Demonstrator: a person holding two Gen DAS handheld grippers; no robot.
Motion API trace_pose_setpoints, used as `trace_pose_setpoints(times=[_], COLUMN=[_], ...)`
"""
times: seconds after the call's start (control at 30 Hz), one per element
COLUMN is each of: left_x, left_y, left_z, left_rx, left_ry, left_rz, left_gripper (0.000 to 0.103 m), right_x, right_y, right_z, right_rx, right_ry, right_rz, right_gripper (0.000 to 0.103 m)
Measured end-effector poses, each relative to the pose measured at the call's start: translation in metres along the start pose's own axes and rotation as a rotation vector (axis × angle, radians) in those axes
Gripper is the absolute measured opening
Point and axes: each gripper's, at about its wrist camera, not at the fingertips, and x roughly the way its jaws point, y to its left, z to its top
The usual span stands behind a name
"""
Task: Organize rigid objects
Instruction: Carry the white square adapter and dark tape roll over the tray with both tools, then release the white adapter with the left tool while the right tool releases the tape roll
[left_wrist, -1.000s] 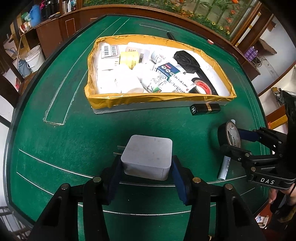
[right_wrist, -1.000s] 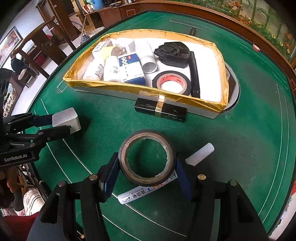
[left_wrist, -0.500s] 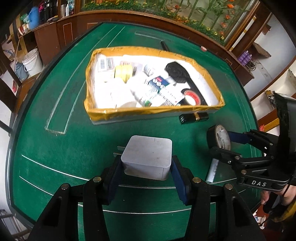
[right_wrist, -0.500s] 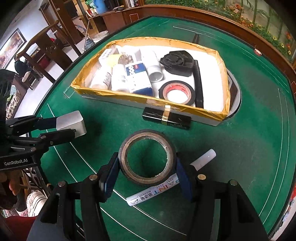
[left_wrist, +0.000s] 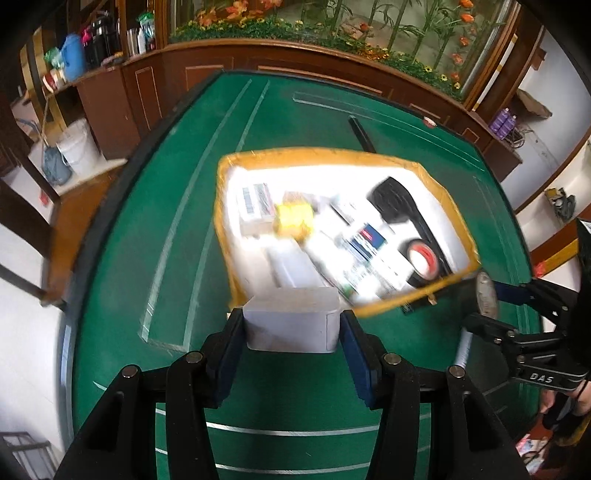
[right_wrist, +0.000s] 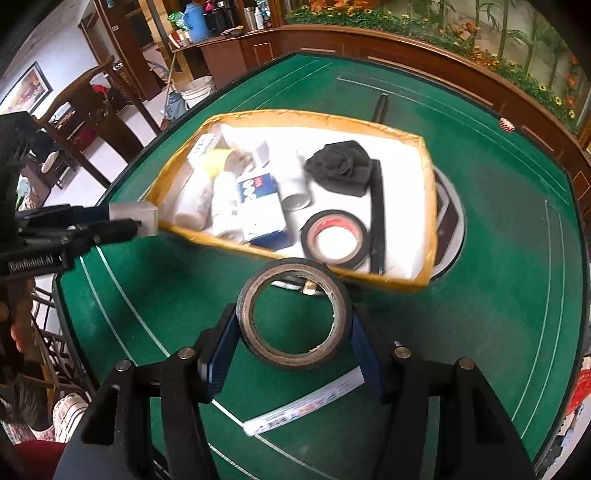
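A wood-panelled room with a planter of artificial flowers along the back wall holds a large green table (right_wrist: 498, 229) marked with pale lines. On it sits a shallow tray (right_wrist: 428, 206) with a yellow taped rim and a white floor, already crowded: a black lumpy object (right_wrist: 338, 166), a long black bar (right_wrist: 376, 218), a red-cored tape roll (right_wrist: 334, 238), a blue and white box (right_wrist: 260, 208), white bottles (right_wrist: 225, 206) and a yellow item (left_wrist: 293, 219), blurred in the left view.

The left gripper (left_wrist: 291, 326) is clamped on a pale grey box (left_wrist: 291, 325), carried in the air at the tray's near corner, just touching or overlapping the rim from this angle. The right gripper (right_wrist: 293, 328) is clamped across a black tape ring (right_wrist: 293, 314), held up above the felt just short of the tray's near wall. A small black tube with a gold band (right_wrist: 306, 287) lies against that wall, mostly hidden behind the ring. A white paint marker (right_wrist: 303, 406) lies on the felt below the right gripper.
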Motion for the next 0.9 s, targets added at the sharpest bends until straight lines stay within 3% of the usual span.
trace_pose_setpoints(times=[0.23,0.6,0.9], left_x=[0.008,0.037,0.076], left_y=[0.001,-0.038,-0.048], left_z=[0.027,0.087,0.13], left_rx=[0.008,0.075,0.042], left_ry=[-0.015,-0.014,0.013], left_rz=[-0.018,-0.081,-0.119], left_gripper=[0.055,0.055,0.055], right_x=[0.007,0.023,0.033], right_y=[-0.012,-0.037,-0.053], right_z=[0.018,0.047,0.062], right_rx=[0.039,0.083,0.075], right_ry=[-0.014,-0.026,-0.009], right_rz=[-0.02,-0.071,-0.147], right_gripper=[0.058,0.058,0.058])
